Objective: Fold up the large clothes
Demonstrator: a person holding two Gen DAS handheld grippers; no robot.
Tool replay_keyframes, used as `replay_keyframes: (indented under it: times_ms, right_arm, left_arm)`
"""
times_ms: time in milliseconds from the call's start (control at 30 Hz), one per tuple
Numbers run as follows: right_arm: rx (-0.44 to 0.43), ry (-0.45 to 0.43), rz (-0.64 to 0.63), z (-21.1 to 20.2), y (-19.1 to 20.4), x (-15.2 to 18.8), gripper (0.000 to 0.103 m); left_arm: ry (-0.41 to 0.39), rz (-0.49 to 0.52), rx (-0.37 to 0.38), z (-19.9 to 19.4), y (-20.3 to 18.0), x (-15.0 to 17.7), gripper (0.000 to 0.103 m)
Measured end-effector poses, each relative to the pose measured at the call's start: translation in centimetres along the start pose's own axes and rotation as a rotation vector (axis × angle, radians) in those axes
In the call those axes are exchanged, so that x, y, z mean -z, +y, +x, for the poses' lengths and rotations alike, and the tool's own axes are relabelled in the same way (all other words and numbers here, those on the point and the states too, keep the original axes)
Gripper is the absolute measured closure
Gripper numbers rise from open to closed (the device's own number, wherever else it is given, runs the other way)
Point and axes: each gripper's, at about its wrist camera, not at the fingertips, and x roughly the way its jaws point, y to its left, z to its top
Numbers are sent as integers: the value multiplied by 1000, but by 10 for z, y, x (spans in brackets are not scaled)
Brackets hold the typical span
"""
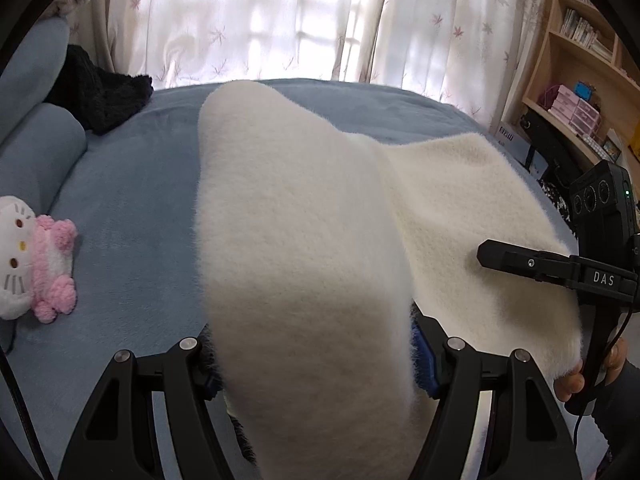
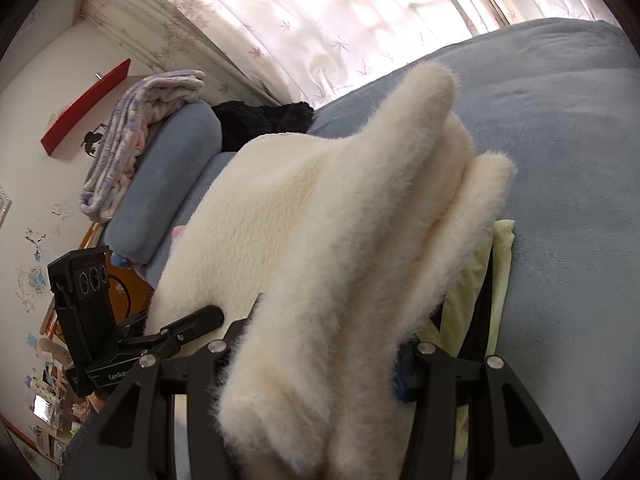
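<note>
We have the thick, limp cream fleece garment [image 1: 304, 216] bunched between the fingers of both the left gripper [image 1: 316, 364] and right gripper [image 2: 320, 364], each clamped on an edge fold, draping ahead onto the blue bed [image 1: 132, 176]; it looks bulky, soft, non-slippery, best held by hems.

Cream fleece garment [image 1: 304, 240] drapes over the left gripper [image 1: 316, 364], hiding its fingertips. Likewise the right gripper [image 2: 320, 364]; neither grip is discernible.

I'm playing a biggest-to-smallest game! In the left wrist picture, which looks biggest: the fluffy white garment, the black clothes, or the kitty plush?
1. fluffy white garment, though it's nearest the camera.
2. black clothes and kitty plush look alike.
</note>
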Motion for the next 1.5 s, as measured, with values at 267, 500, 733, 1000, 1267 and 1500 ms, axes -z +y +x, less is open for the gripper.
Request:
replay_keyframes:
  times_ms: [267, 500, 733, 1000, 1267, 1500]
  right_arm:
    - [18, 28, 59, 51, -48, 16, 53]
    - [10, 67, 68, 62, -72, 26, 49]
    - [28, 124, 108, 38, -72, 28, 47]
    - [249, -41, -50, -31, -38, 21, 47]
    - [320, -116, -153, 10, -6, -17, 82]
    - [488, -80, -101, 54, -52, -35, 99]
  left_arm:
    - [84, -2, -1, 71, 30, 17, 32]
    - [31, 21, -44, 90, 46, 32, 2]
    - [11, 14, -89, 78, 50, 36, 2]
    - [-100, -2, -197, 16, 39, 21, 14]
    - [-79, -79, -225, 36, 30, -14, 75]
    - [-61, -71, -303, 76, 33, -12, 72]
